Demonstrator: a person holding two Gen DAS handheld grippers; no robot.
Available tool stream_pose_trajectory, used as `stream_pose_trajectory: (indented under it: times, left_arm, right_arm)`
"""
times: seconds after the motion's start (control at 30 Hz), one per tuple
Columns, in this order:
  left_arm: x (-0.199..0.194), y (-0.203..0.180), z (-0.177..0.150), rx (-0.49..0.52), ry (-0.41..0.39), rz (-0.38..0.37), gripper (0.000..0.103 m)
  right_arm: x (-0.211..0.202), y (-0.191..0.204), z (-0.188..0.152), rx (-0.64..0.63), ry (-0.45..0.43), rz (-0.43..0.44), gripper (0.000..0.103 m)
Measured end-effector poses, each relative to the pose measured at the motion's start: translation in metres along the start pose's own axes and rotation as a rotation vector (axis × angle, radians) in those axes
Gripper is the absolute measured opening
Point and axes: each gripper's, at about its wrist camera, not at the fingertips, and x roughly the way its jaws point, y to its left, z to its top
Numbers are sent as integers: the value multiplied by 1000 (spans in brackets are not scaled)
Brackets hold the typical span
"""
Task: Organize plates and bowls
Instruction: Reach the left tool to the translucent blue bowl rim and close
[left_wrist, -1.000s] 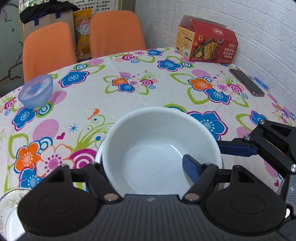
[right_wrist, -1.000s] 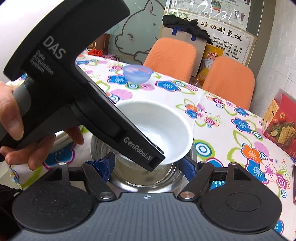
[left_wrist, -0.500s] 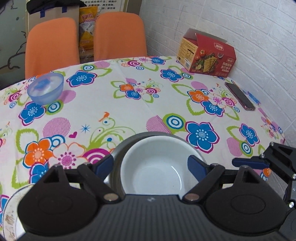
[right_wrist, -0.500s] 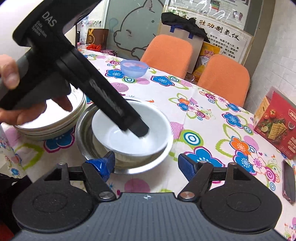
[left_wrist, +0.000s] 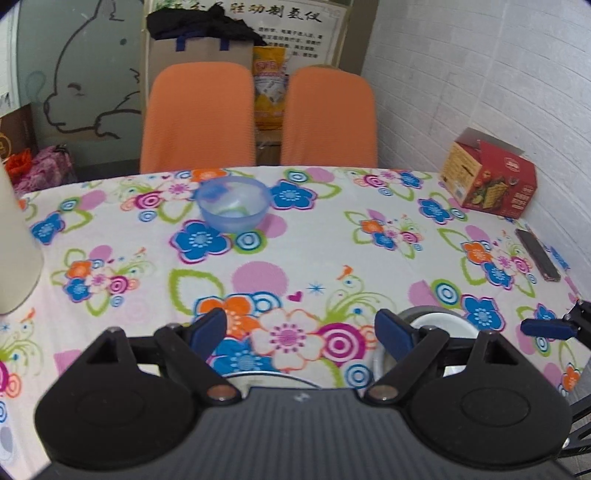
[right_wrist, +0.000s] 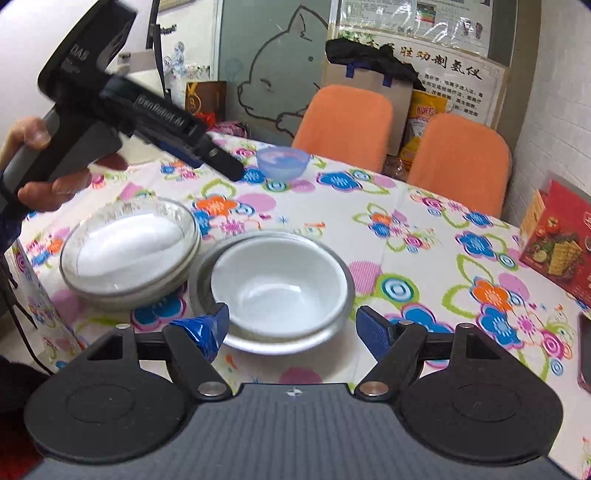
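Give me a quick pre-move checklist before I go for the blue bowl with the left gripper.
1. Left gripper open, nothing between the jaws: ok.
2. Right gripper open and empty: ok.
3. White bowl nested in the metal bowl: ok.
4. Blue bowl upright, standing alone near the far table edge: ok.
5. Tablecloth between left gripper and blue bowl free of objects: ok.
6. Blue bowl empty: cannot tell, it is translucent and slightly blurred.
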Motion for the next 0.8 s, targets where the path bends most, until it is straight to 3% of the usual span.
stream_pose_trajectory:
  times: [0.27, 0.53, 0.8]
  left_arm:
    - [23, 62, 34, -72, 22, 62, 88]
    - [98, 99, 100, -106, 40, 66, 88]
    - [185, 109, 130, -112, 127, 58, 88]
  right_arm:
    - [53, -13, 72, 7, -41, 67, 62]
    - [140, -17, 152, -87, 7, 94, 62]
    - [231, -26, 174, -118, 112, 129, 62]
